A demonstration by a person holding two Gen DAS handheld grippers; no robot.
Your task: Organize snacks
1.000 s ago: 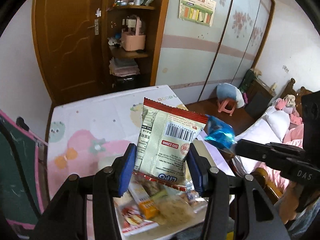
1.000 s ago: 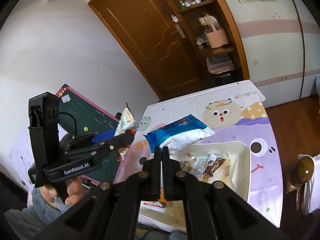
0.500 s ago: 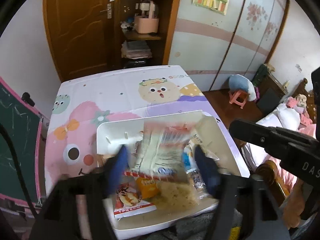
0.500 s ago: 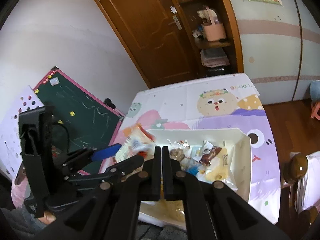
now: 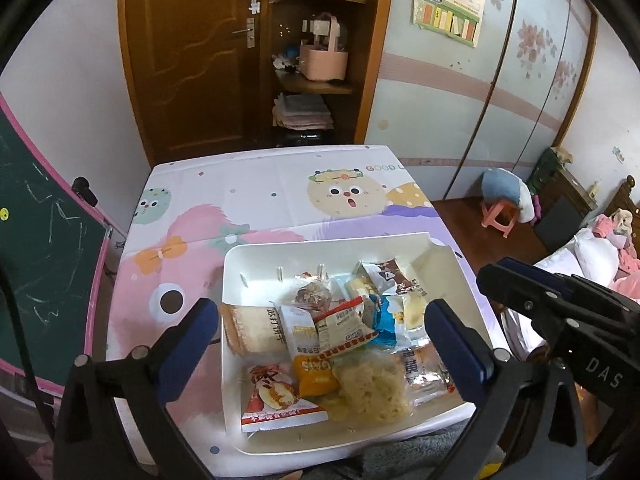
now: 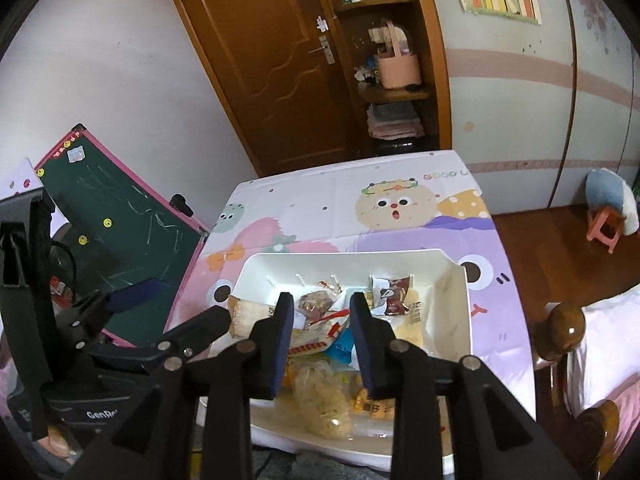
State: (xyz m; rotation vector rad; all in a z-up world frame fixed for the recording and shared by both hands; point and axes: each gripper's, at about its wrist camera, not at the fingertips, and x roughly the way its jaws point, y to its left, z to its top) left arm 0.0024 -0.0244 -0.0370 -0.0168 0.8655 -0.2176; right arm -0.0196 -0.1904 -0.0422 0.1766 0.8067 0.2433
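A white bin (image 5: pixel 240 264) (image 6: pixel 456 304) stands on the cartoon-print table and holds several snack packets. A red-edged white packet (image 5: pixel 344 326) lies on top, beside a blue packet (image 5: pixel 388 320). A clear bag of pale crisps (image 5: pixel 372 386) (image 6: pixel 320 396) lies near the front. My left gripper (image 5: pixel 320 340) is open and empty above the bin's near half. My right gripper (image 6: pixel 320 334) is open and empty above the bin, and it also shows at the right in the left wrist view (image 5: pixel 520 284).
A green chalkboard with a pink frame (image 5: pixel 36 264) (image 6: pixel 116 216) leans at the table's left side. A wooden door and shelves (image 5: pixel 312 60) stand behind the table. A bed with a wooden post (image 6: pixel 564 328) is at the right, and a pink stool (image 5: pixel 498 218) stands on the floor.
My left gripper opened and dropped the red-edged white packet into the bin. My right gripper let go of the blue packet, which now lies in the bin, and opened.
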